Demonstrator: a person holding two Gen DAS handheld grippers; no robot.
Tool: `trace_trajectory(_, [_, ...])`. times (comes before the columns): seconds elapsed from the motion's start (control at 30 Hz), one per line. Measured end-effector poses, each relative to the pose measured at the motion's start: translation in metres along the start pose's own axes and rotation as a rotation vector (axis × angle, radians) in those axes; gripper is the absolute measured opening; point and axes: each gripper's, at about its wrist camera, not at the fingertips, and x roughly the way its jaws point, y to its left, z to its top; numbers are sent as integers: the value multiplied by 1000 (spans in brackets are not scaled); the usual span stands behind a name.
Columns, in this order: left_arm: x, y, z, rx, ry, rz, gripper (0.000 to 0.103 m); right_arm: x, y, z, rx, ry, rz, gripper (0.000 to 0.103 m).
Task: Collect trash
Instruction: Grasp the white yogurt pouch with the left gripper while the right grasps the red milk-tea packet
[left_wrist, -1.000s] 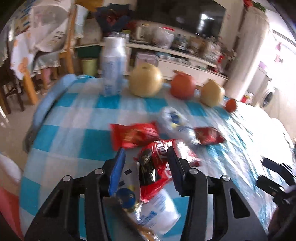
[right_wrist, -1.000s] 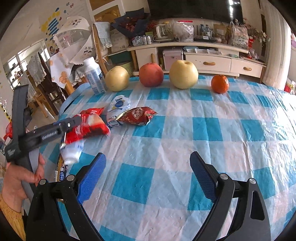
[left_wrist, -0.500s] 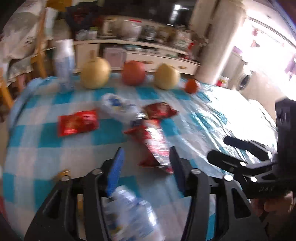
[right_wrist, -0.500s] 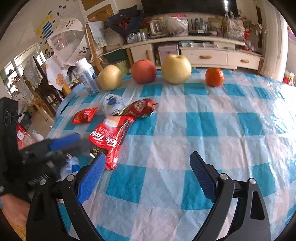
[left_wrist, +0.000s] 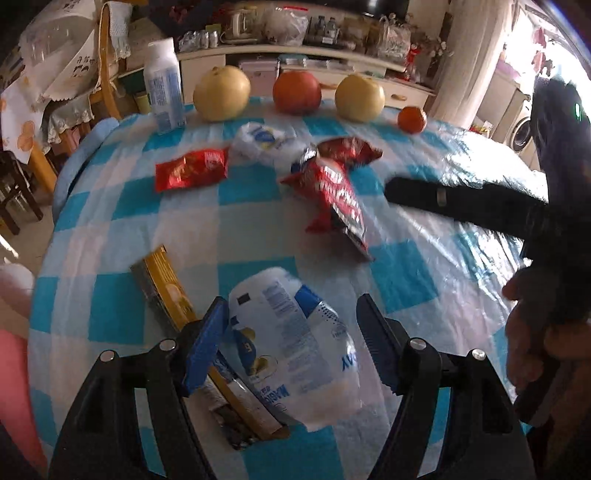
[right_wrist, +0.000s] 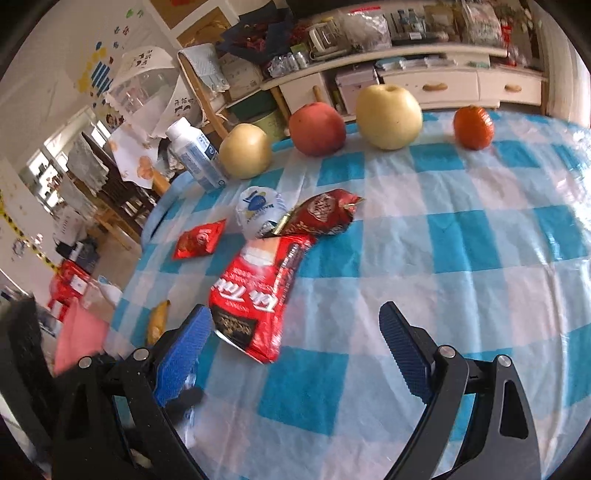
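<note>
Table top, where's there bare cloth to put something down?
Free: the checked cloth right of the big red wrapper, running from the orange toward the right tongs. Crowded: the left side, with the wrappers, white bag and bottle.

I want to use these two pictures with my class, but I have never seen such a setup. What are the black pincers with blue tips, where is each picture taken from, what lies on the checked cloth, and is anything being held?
There is no robot here. A person holds a hand-worked pincer in each hand, and a wide-angle camera on each looks along its two fingers.

One picture looks out from the left gripper; the person's other hand shows at its right edge. The other looks from the right gripper.

On the table lie snack wrappers: a big red wrapper, a small red one, a dark red one, a white and blue bag and a yellow packet. Behind stand a bottle and four fruits.

Nothing is held. The left jaws have just been opening, the white bag loose between them; the right stand open over the cloth.
</note>
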Motion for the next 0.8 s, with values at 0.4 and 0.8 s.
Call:
trace_trajectory(0.4, [9, -4, -4, -31, -36, 3, 65, 38, 20, 15, -79, 39, 8, 82])
trace_trajectory(0.8, [10, 3, -1, -60, -54, -24, 65, 56, 38, 6, -197, 59, 17, 62])
